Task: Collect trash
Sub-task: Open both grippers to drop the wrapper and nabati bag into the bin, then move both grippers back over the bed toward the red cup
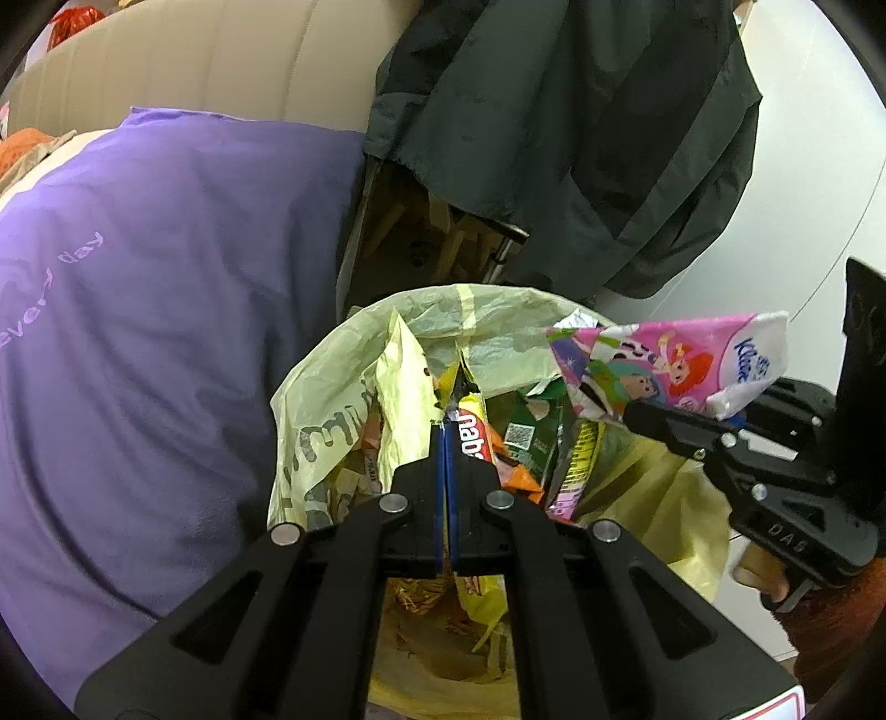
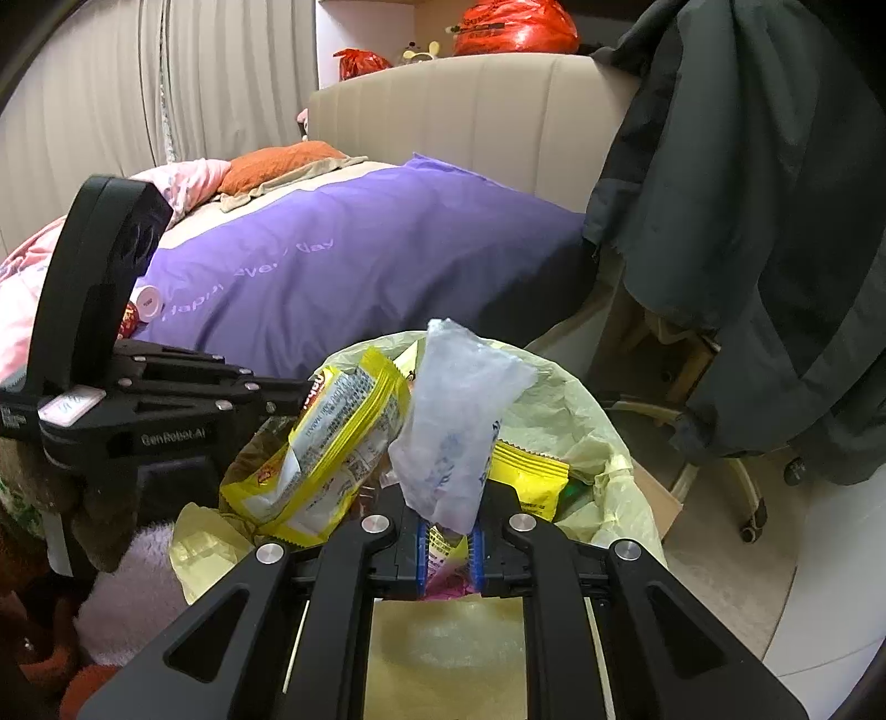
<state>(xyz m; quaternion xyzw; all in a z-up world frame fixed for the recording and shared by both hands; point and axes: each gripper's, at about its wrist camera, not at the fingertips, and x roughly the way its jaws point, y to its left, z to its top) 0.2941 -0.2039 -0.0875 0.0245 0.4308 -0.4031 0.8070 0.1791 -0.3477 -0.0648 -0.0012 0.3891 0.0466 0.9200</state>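
A bin lined with a pale yellow bag (image 1: 326,376) (image 2: 576,421) holds several snack wrappers. My left gripper (image 1: 447,426) is shut on a yellow snack wrapper (image 1: 472,426), which hangs over the bin's mouth; from the right wrist view the same wrapper (image 2: 338,437) sticks out from the left gripper's tips (image 2: 299,396). My right gripper (image 2: 449,531) is shut on a pink cartoon tissue packet (image 2: 459,421), held above the bin. In the left wrist view the packet (image 1: 670,365) shows its pink print, with the right gripper (image 1: 720,426) at the bin's right rim.
A bed with a purple pillow (image 2: 360,260) and beige headboard (image 2: 470,111) lies behind the bin. A dark jacket (image 1: 581,138) hangs over a swivel chair (image 2: 714,482) to the right. Red bags (image 2: 515,25) sit on the headboard shelf.
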